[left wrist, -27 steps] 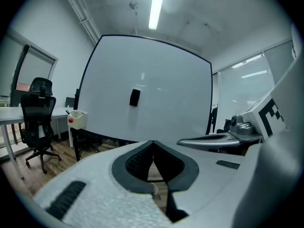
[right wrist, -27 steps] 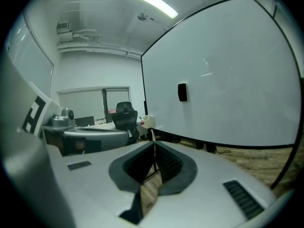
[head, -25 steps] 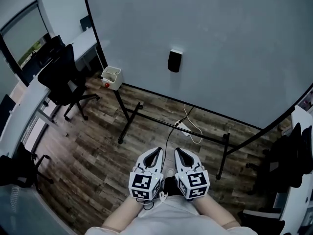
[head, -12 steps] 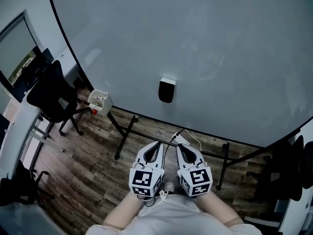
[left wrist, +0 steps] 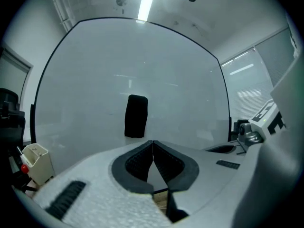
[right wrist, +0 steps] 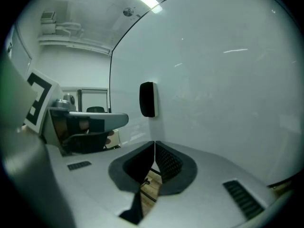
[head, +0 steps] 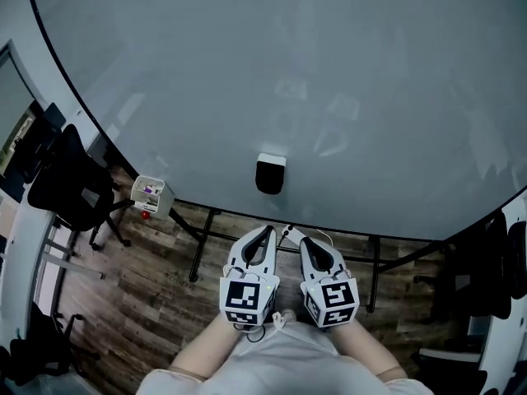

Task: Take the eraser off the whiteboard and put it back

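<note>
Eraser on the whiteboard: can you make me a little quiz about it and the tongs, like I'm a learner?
1. True or false: the eraser is stuck on the whiteboard, and nothing is touching it.
2. The left tongs are: A) wide open, B) shut with nothing in them, C) shut on the eraser.
3. In the head view, on which side of the eraser is the white box?
Key: 1 true; 2 B; 3 left.
</note>
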